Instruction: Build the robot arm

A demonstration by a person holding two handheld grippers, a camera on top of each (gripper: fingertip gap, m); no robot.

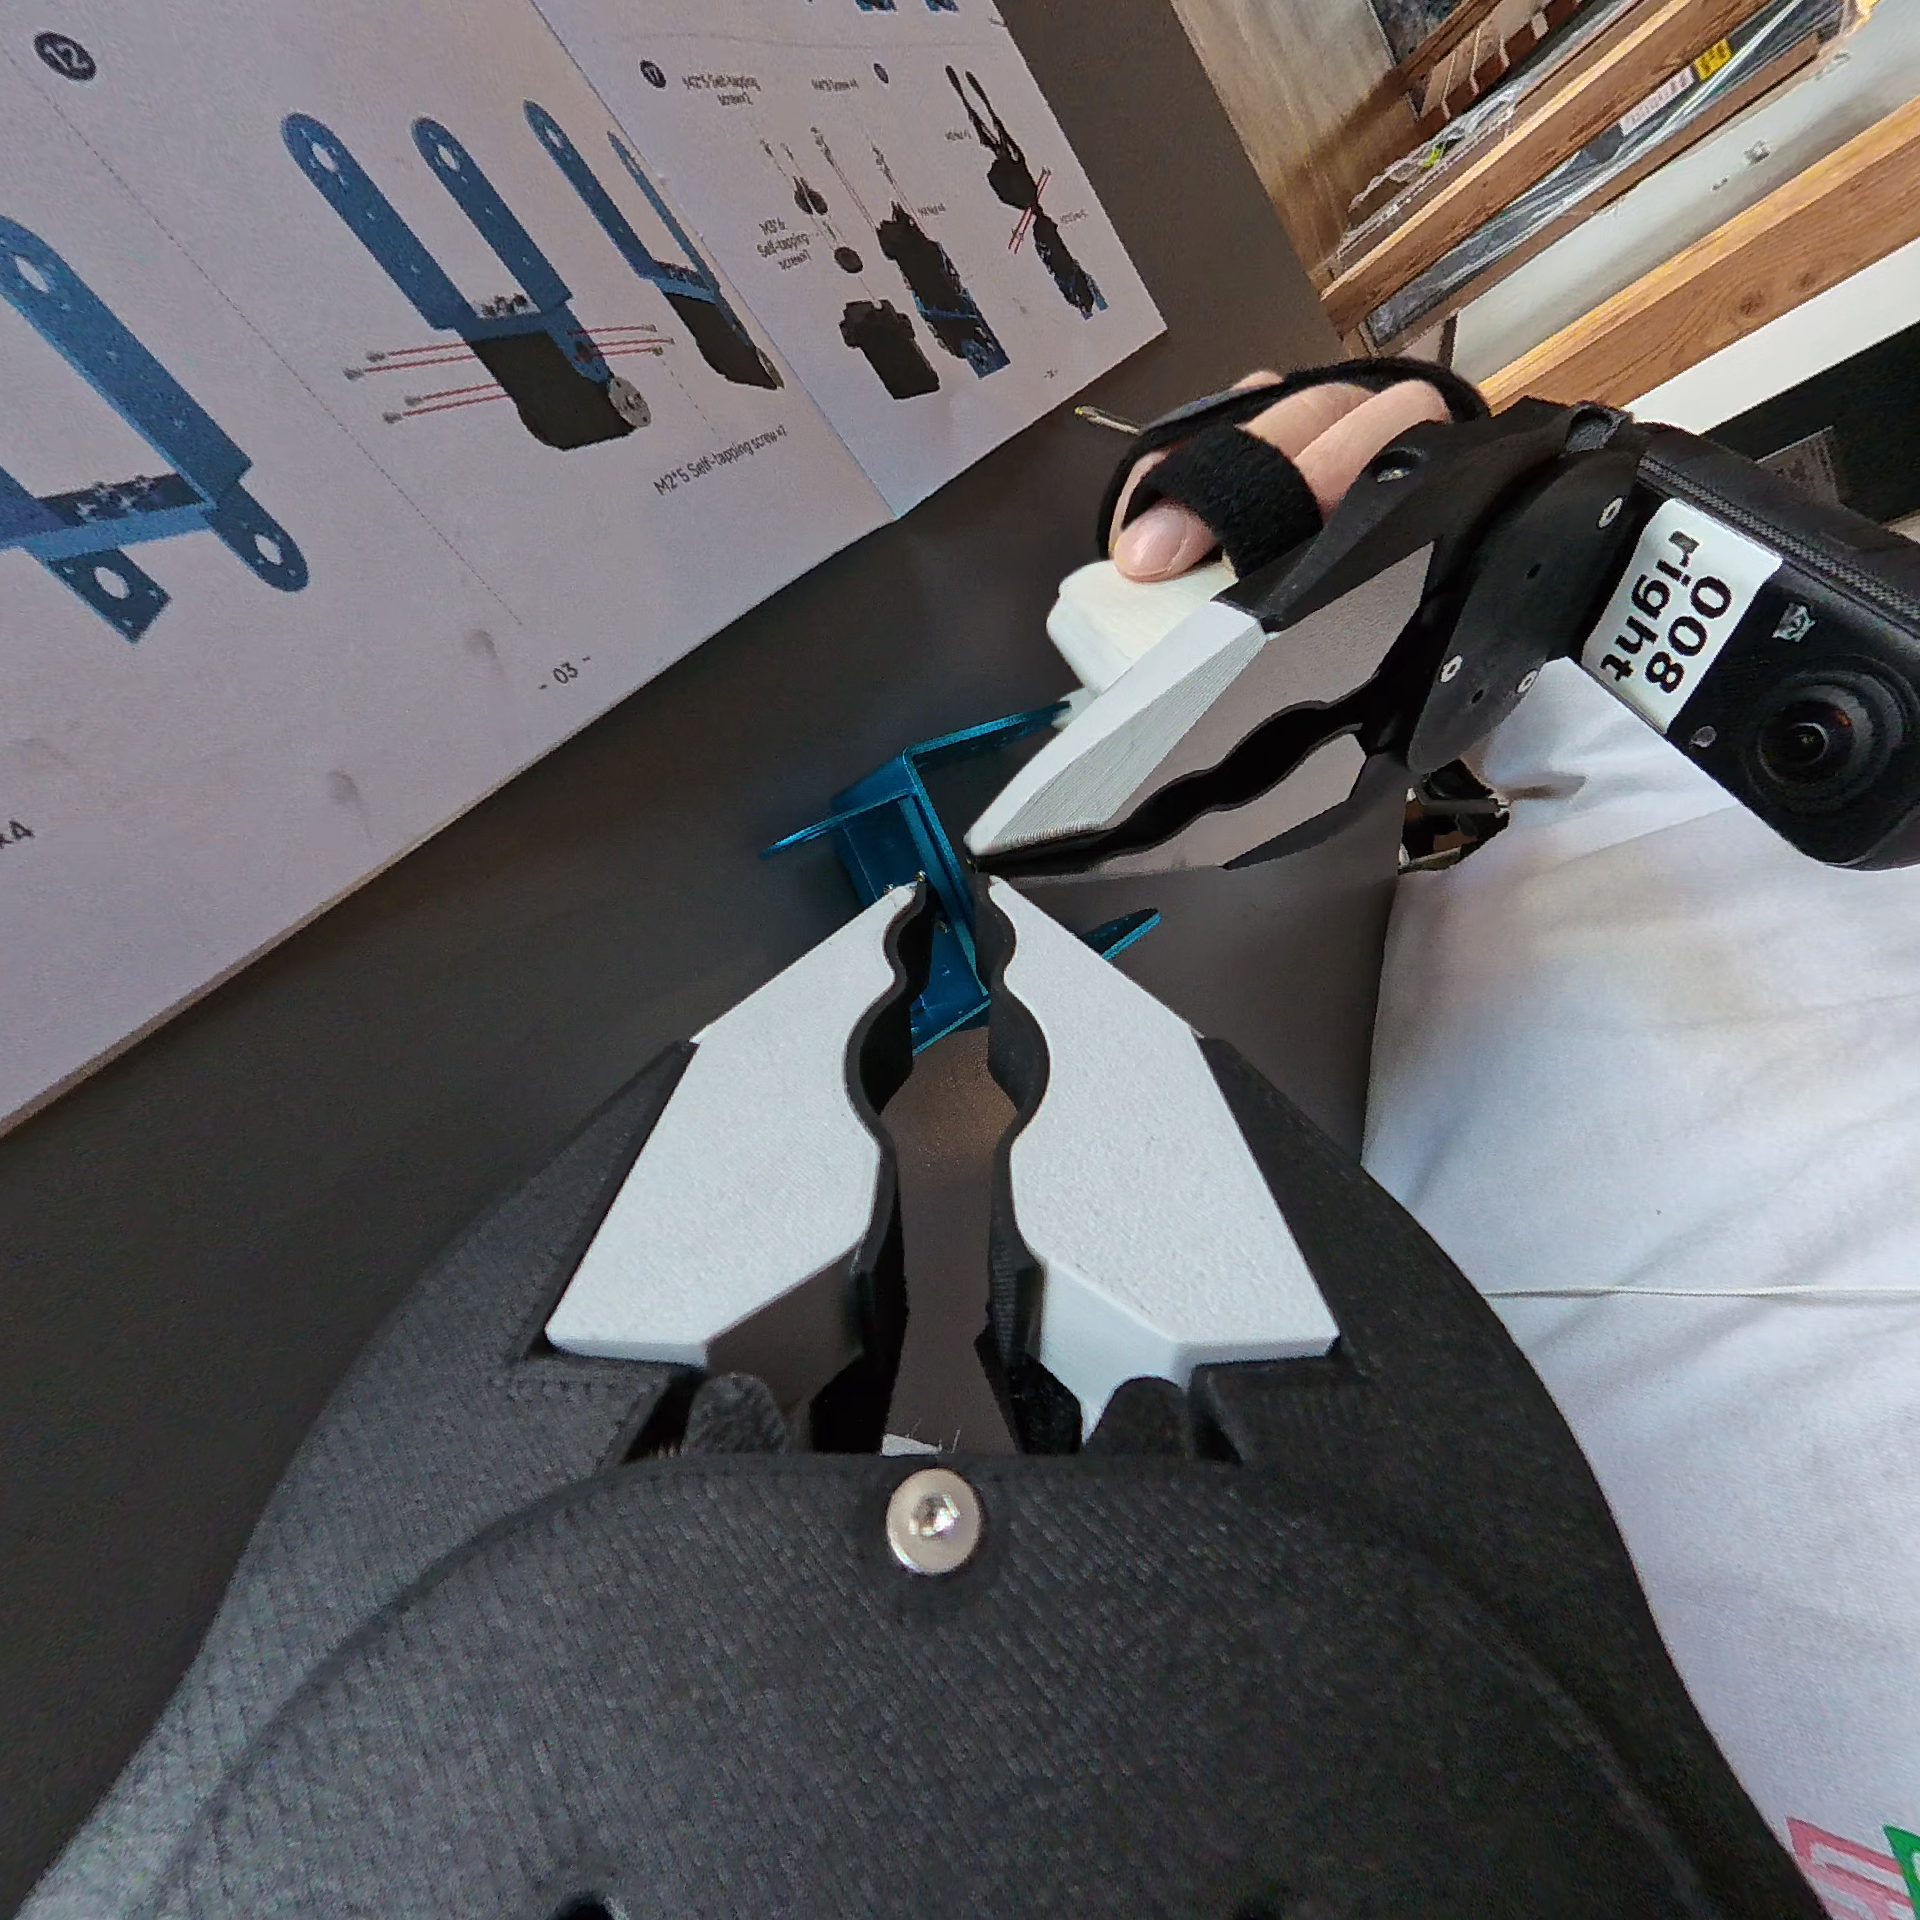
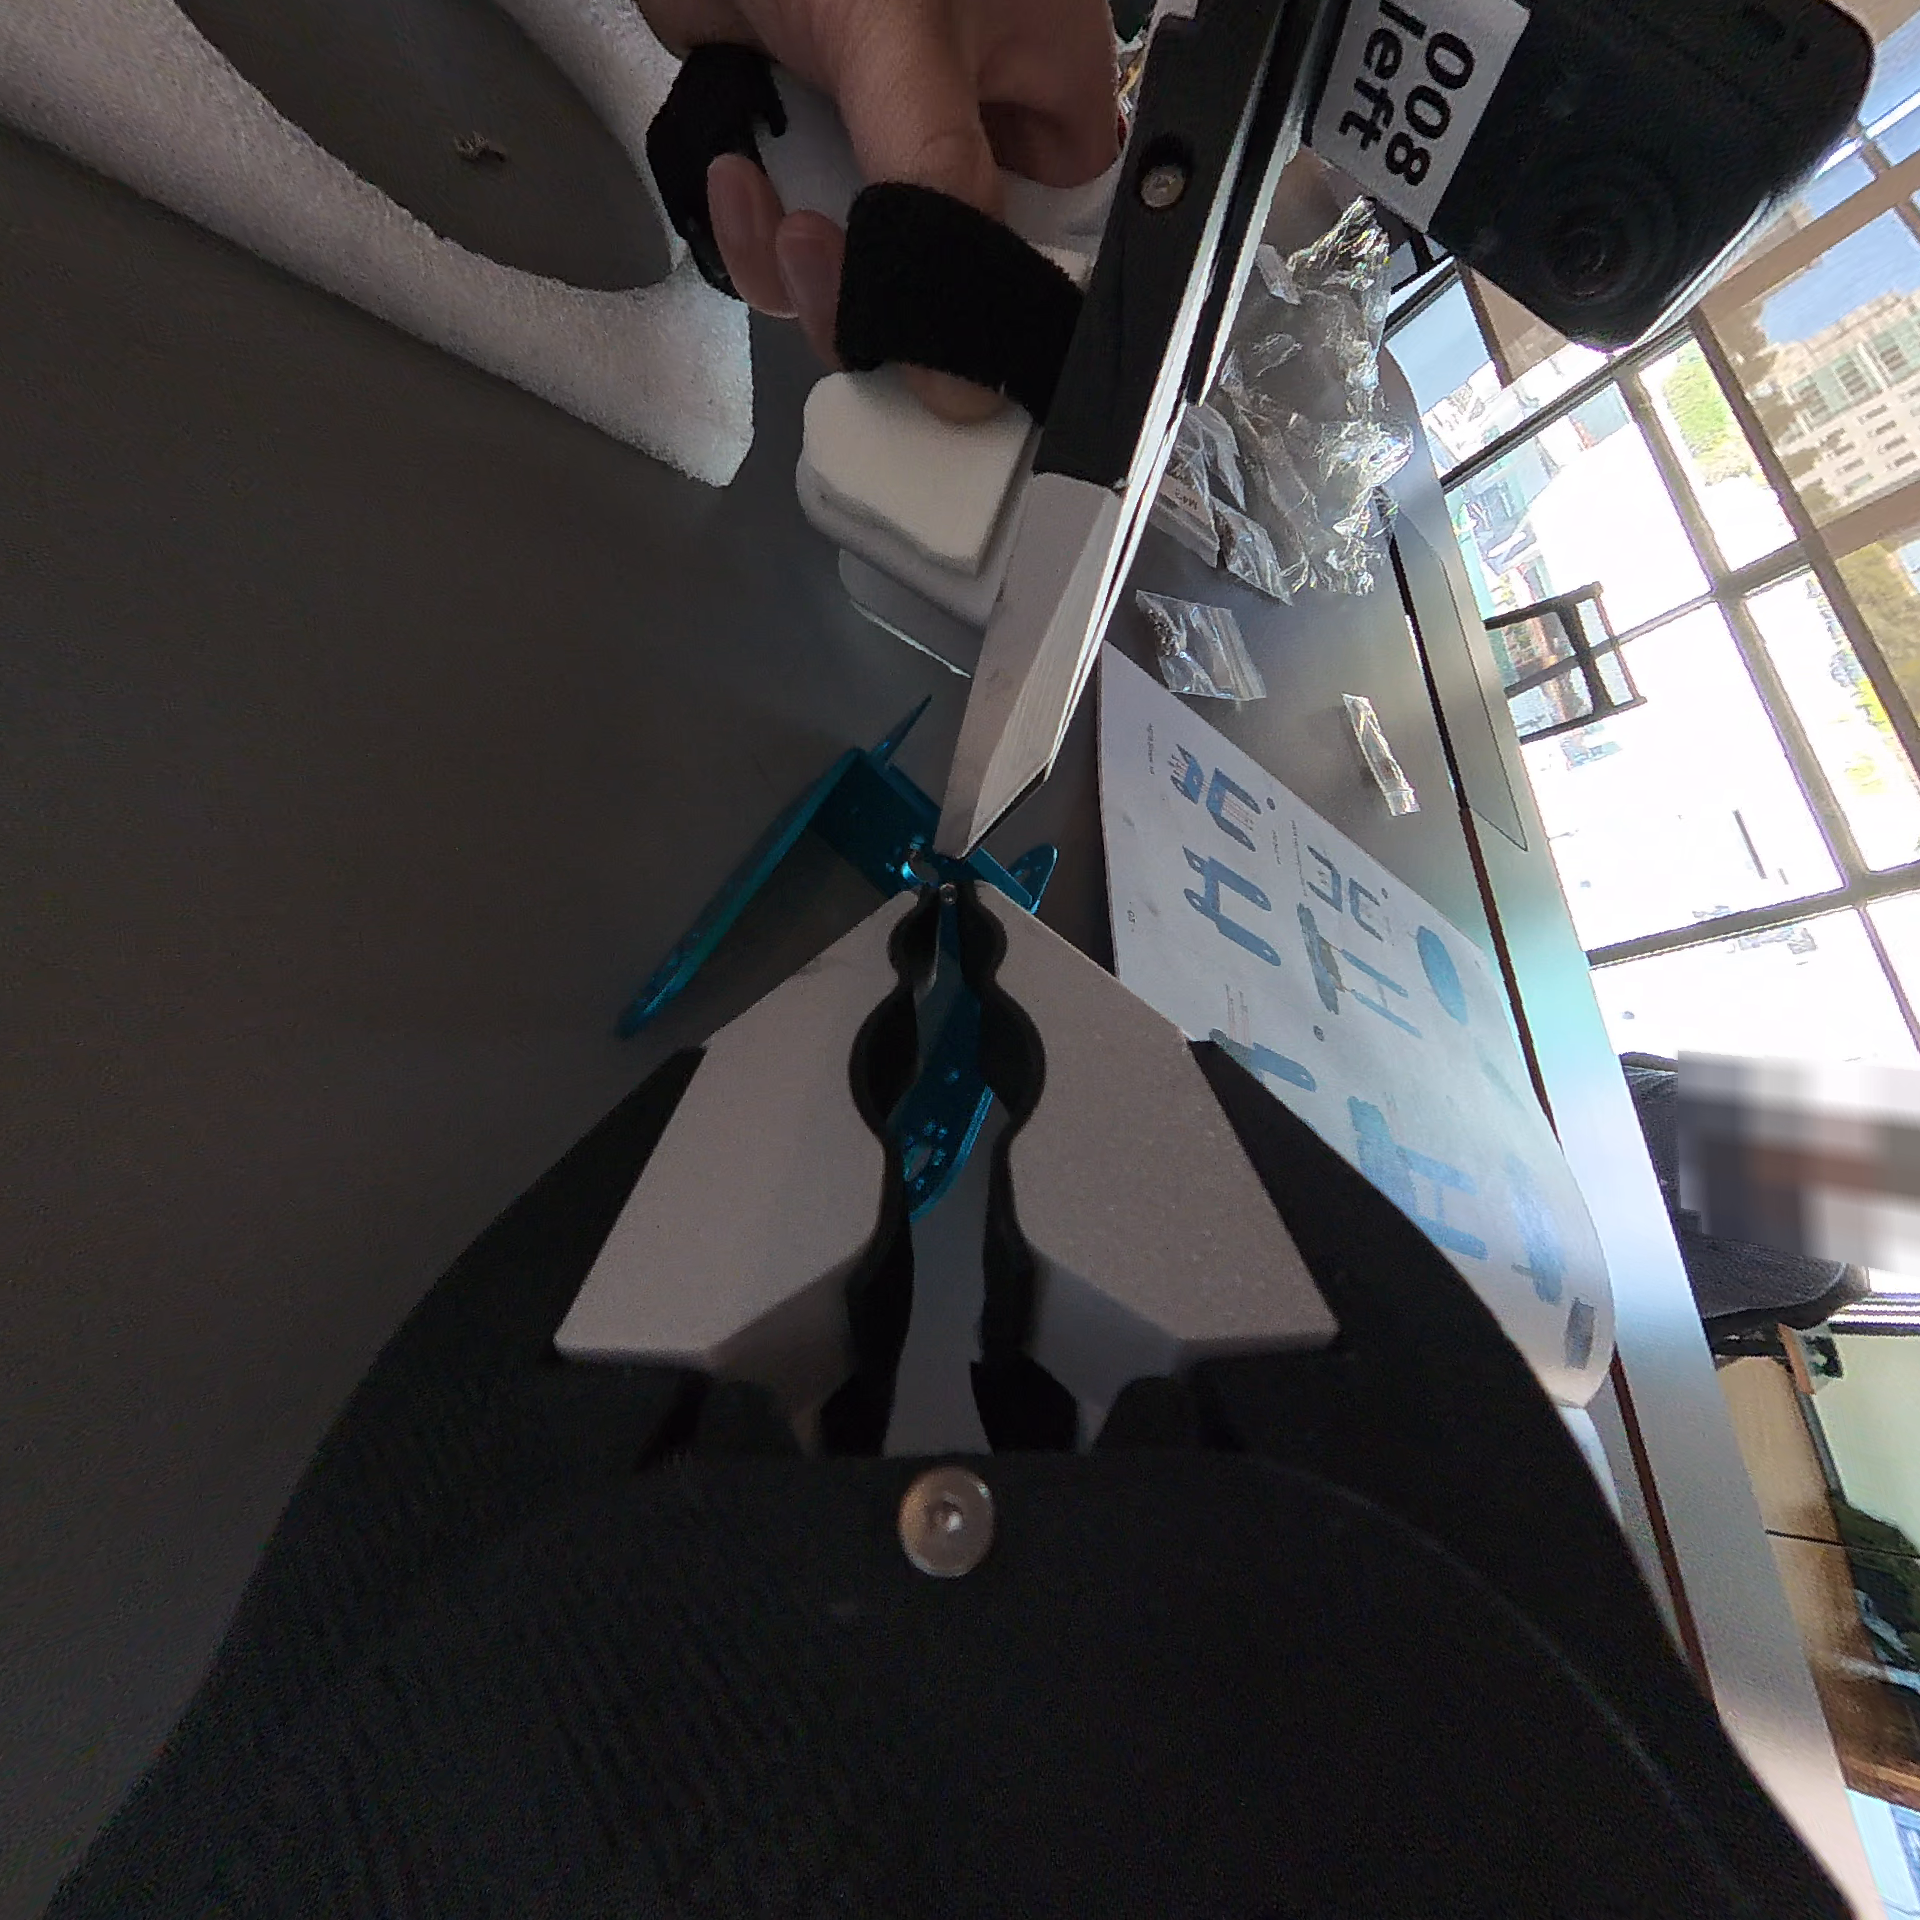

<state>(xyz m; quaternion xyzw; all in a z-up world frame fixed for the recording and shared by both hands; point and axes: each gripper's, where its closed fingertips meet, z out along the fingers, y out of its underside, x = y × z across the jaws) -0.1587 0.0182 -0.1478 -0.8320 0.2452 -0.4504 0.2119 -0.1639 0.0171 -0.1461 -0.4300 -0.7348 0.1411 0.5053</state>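
1. Left wrist view: the left tongs [image 1: 951, 896] are narrowed onto the blue metal bracket [image 1: 914, 831], their tips pinching one of its edges; the rest of the bracket lies just ahead of the tips, above the dark table [image 1: 582, 935].
2. Right wrist view: the right tongs [image 2: 948, 902] are closed on a blue perforated strip [image 2: 940, 1101], whose long axis runs back between the two fingers toward the camera, its rounded end inside the gap.
3. Both tongs meet at the bracket from different sides. In the right wrist view the tip of the left tongs [image 2: 971, 831] comes down from above and touches the bracket [image 2: 831, 831] just ahead of the right tips; in the left wrist view the right tongs [image 1: 982, 847] come in from the bracket's right, tips touching it. Neither is nearer, as both are at it.
4. The bracket is anodised blue, thin folded sheet with flat wings and small holes; a tiny screw or pin seems to sit at the junction, too small to be sure.
5. Beyond the bracket lie printed instruction sheets [image 1: 416, 416]. To its right in the right wrist view are small clear bags [image 2: 1200, 644] and crumpled foil; white foam [image 2: 416, 260] lies above it.
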